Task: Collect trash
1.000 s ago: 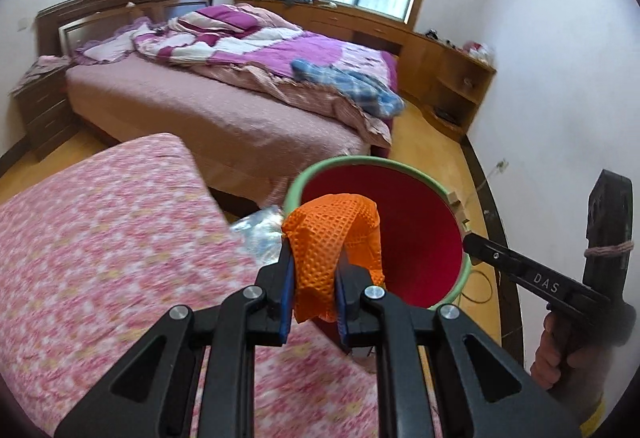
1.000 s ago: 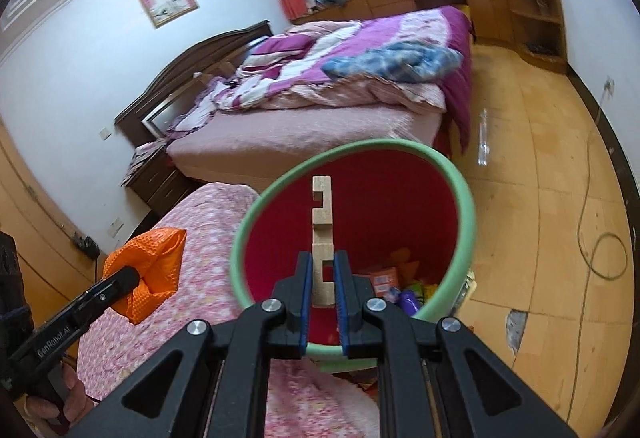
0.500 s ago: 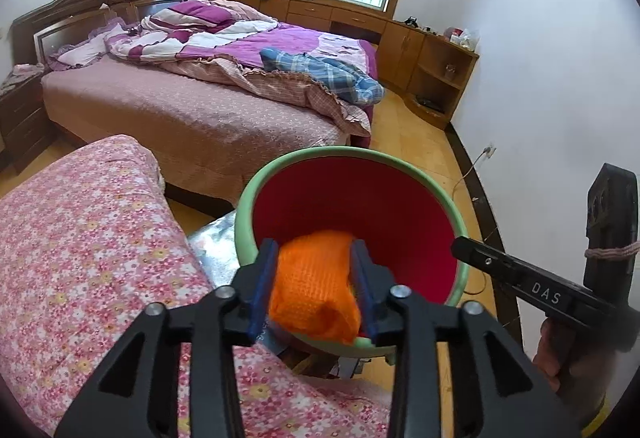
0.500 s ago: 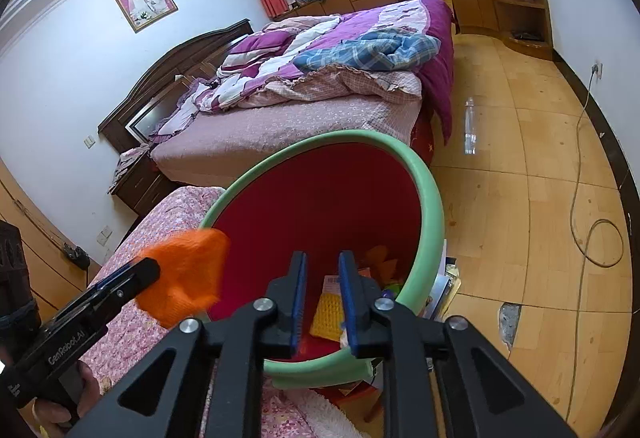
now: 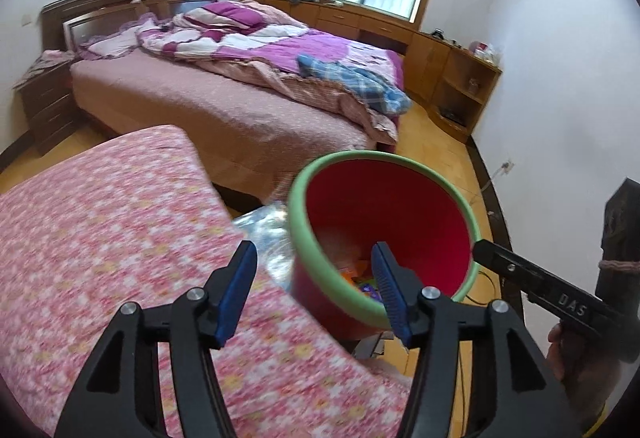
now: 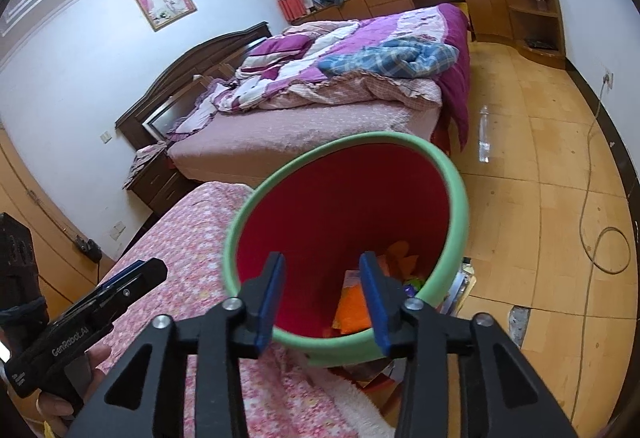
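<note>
A red bin with a green rim [image 5: 394,162] [image 6: 456,194] stands beside a pink flowered surface. Orange netting [image 6: 354,308] and other colourful scraps lie at its bottom. My left gripper [image 5: 314,288] is open and empty, its jaws straddling the near rim of the bin. My right gripper [image 6: 322,298] is open and empty just above the bin's near rim. A crumpled clear plastic bag [image 5: 266,234] lies between the flowered surface and the bin.
The flowered surface [image 5: 104,238] fills the lower left. A large bed [image 5: 224,94] with purple bedding stands behind. A clear bottle [image 6: 485,134] and a cable [image 6: 592,198] lie on the wooden floor. Papers [image 6: 460,286] lie under the bin.
Both grippers have opened. The orange netting has dropped from my left gripper into the bin, and the wooden piece has dropped from my right gripper into it.
</note>
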A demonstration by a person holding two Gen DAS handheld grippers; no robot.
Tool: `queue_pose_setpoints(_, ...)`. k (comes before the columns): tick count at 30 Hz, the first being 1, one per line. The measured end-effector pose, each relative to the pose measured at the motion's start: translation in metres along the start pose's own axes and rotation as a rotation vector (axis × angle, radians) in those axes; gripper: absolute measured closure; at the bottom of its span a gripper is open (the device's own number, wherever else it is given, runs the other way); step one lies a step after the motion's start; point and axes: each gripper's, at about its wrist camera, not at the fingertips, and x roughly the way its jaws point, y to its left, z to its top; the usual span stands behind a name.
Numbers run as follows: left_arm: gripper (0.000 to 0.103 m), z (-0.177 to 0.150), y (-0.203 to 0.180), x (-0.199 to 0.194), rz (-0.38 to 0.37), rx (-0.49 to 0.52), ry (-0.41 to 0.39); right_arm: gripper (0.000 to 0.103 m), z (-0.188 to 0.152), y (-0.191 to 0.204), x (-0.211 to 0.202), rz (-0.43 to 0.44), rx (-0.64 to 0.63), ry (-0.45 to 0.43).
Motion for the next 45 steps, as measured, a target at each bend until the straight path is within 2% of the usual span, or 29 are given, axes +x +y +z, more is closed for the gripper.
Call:
queue_pose_setpoints(7,0.043,-0.011,0.027,-0.026,0.059,-0.054,-0.003,0.043,-0.012,0.031,-0.009,0.03,-0.052,-0.001)
queue_pose_setpoints(22,0.043,-0.045,0.073,-0.092,0.248,-0.135,-0.042,0.027,-0.049,0.099,-0.024,0.097,-0.162,0.014)
queue_pose_setpoints(33,0.043,-0.076,0.096,-0.143,0.366,-0.193,-0.08,0.021,-0.082,0.151,-0.04,0.157,-0.272,0.002)
queue_pose_setpoints(39,0.043,-0.088,0.108,-0.162,0.4,-0.226,-0.098,0.019,-0.099,0.17,-0.046,0.17,-0.332,-0.004)
queue_pose_setpoints(42,0.043,-0.094,0.112,-0.169,0.414,-0.244,-0.105,0.012,-0.108,0.177,-0.048,0.17,-0.363,-0.01)
queue_pose_setpoints(45,0.043,-0.1,0.116,-0.176,0.432,-0.26,-0.114,0.012,-0.115,0.183,-0.052,0.165,-0.391,-0.022)
